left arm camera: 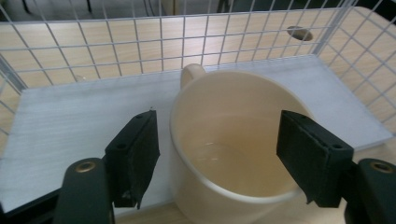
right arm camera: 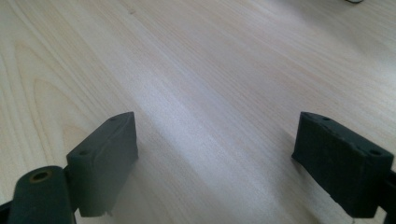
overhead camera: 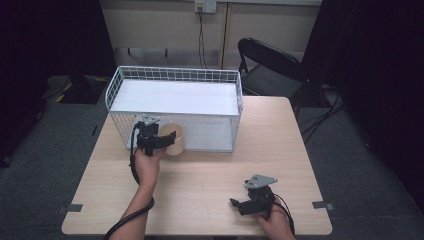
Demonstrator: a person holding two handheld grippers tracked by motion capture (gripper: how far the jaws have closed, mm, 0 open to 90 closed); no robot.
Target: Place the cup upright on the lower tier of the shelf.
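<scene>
A cream mug stands upright at the front opening of the white wire basket, its handle pointing away into the basket. It rests at the front edge of the basket's white floor panel. My left gripper is open with one jaw on either side of the mug; the pads stand just off its wall and rim. My right gripper is open over bare wood near the table's front right, with nothing between its jaws.
The basket has a white top shelf and stands at the back of the light wooden table. A black folding chair is behind the table's right corner. A round hole in the tabletop lies beyond the basket.
</scene>
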